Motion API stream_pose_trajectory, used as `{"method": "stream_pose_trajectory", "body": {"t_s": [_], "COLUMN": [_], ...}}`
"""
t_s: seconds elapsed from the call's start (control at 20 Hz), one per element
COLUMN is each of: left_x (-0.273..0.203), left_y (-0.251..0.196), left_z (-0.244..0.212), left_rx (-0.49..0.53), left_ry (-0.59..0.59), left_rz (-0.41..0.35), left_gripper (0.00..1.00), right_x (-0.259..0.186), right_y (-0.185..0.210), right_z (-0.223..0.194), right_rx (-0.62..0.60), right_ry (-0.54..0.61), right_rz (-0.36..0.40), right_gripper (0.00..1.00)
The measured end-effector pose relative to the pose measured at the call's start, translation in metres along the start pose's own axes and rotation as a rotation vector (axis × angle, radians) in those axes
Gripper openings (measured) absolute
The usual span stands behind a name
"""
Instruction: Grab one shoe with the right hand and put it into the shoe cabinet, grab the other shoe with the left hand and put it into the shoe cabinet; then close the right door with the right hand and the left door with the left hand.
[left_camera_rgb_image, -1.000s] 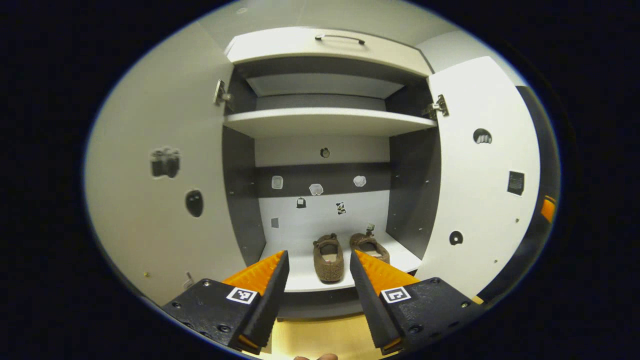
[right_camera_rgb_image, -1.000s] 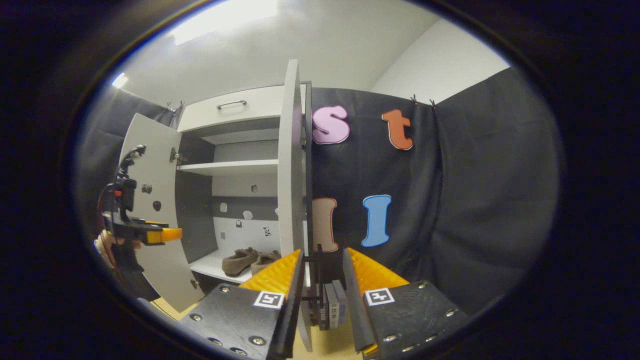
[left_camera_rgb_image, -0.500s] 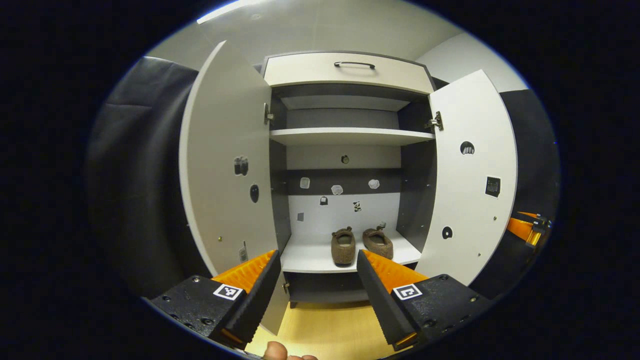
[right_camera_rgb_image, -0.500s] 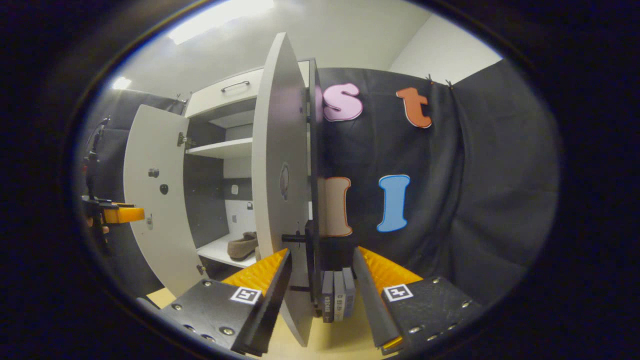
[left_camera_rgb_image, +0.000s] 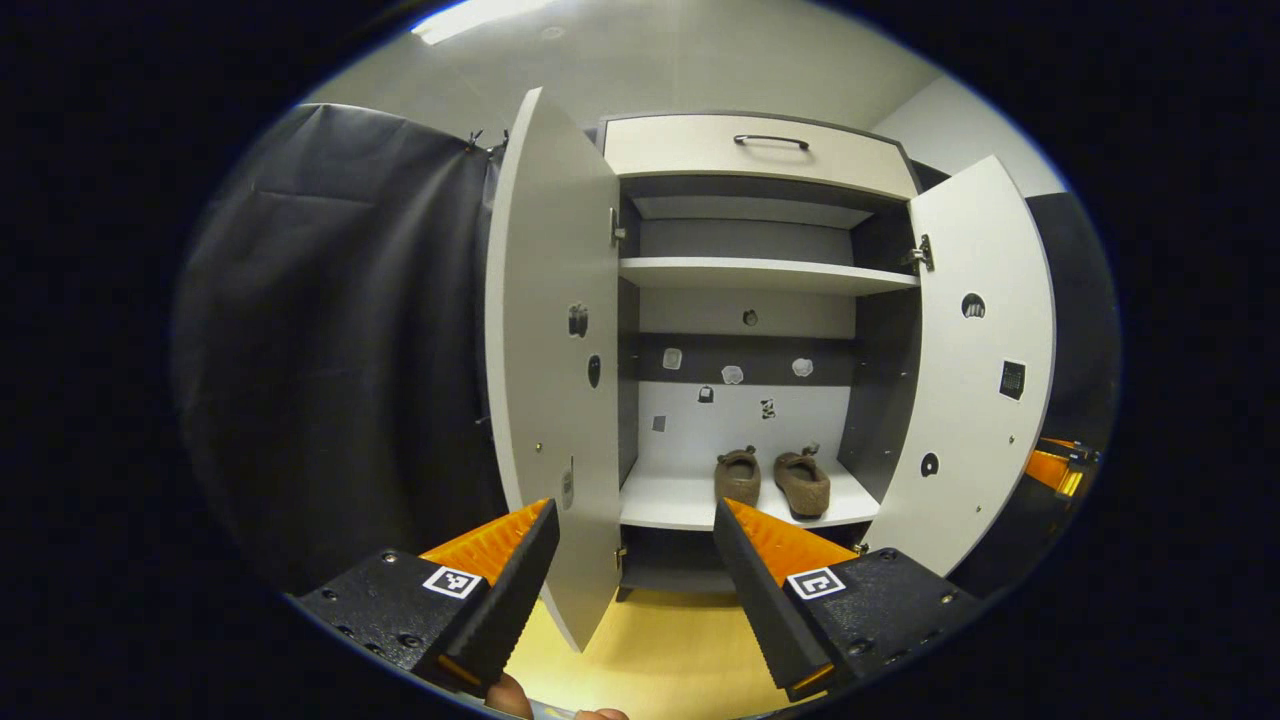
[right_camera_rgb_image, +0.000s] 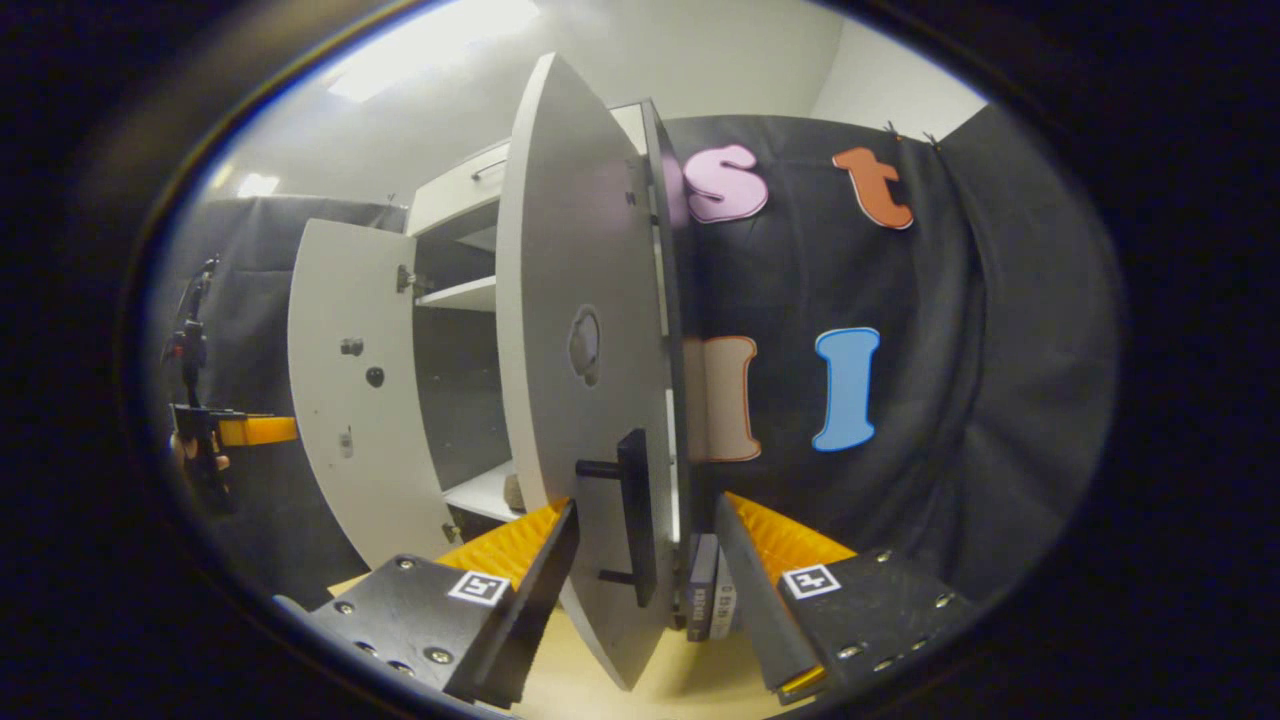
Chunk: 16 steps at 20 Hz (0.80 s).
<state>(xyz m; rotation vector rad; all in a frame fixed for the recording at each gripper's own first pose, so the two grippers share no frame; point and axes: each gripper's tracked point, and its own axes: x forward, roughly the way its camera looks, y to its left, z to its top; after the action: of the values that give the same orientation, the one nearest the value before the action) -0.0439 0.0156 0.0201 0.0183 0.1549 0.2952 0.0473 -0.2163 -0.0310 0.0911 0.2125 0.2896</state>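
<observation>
The right gripper has its fingers spread, straddling the free edge of the right door, whose vertical black handle sits between them. Farther off, the left gripper, also spread, faces the left door; 2 shoes rest at the bottom shelf's right end.

You see two brown shoes side by side on the cabinet's bottom shelf, toes outward. Left door and right door both stand open.
</observation>
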Motion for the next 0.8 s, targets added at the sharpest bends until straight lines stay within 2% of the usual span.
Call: {"method": "stream_pose_trajectory", "body": {"t_s": [0.05, 0.1, 0.15, 0.2, 0.25, 0.3, 0.35, 0.4, 0.45, 0.5, 0.6, 0.65, 0.7, 0.8], "left_x": [0.0, -0.001, 0.0, 0.0, 0.003, 0.005, 0.005, 0.007, 0.01, 0.011, 0.013, 0.016, 0.02, 0.024], "left_y": [0.003, 0.006, 0.008, 0.011, 0.014, 0.017, 0.021, 0.025, 0.029, 0.033, 0.04, 0.043, 0.047, 0.057], "left_z": [0.001, 0.002, 0.003, 0.004, 0.003, 0.002, 0.0, -0.001, -0.002, -0.001, -0.002, -0.003, -0.001, 0.003], "left_rx": [-0.003, -0.004, -0.005, -0.005, -0.005, -0.005, -0.005, -0.006, -0.008, -0.009, -0.014, -0.016, -0.014, -0.006], "left_ry": [-0.003, -0.005, -0.008, -0.009, -0.01, -0.007, -0.004, 0.0, 0.002, 0.003, 0.006, 0.006, 0.008, 0.002], "left_rz": [0.006, 0.009, 0.01, 0.012, 0.014, 0.015, 0.018, 0.021, 0.026, 0.03, 0.035, 0.037, 0.038, 0.045], "left_gripper": [0.95, 0.91, 0.95, 0.95, 0.91, 0.95, 0.91, 0.91, 0.95, 0.95, 0.95, 0.91, 0.95, 0.95], "right_x": [0.003, 0.007, 0.011, 0.016, 0.021, 0.026, 0.033, 0.038, 0.043, 0.048, 0.061, 0.067, 0.074, 0.087], "right_y": [0.007, 0.013, 0.022, 0.028, 0.035, 0.043, 0.051, 0.06, 0.068, 0.075, 0.089, 0.096, 0.102, 0.115], "right_z": [-0.001, -0.004, -0.004, -0.005, -0.006, -0.007, -0.008, -0.01, -0.01, -0.011, -0.015, -0.014, -0.015, -0.018], "right_rx": [0.01, 0.02, 0.027, 0.029, 0.025, 0.021, 0.022, 0.025, 0.029, 0.036, 0.057, 0.066, 0.069, 0.074], "right_ry": [0.004, 0.008, 0.011, 0.014, 0.014, 0.016, 0.019, 0.024, 0.026, 0.028, 0.038, 0.041, 0.041, 0.045], "right_rz": [0.02, 0.041, 0.059, 0.073, 0.082, 0.096, 0.112, 0.128, 0.143, 0.157, 0.181, 0.192, 0.202, 0.222], "right_gripper": [0.8, 0.84, 0.84, 0.8, 0.8, 0.84, 0.84, 0.8, 0.8, 0.84, 0.8, 0.8, 0.84, 0.84]}}
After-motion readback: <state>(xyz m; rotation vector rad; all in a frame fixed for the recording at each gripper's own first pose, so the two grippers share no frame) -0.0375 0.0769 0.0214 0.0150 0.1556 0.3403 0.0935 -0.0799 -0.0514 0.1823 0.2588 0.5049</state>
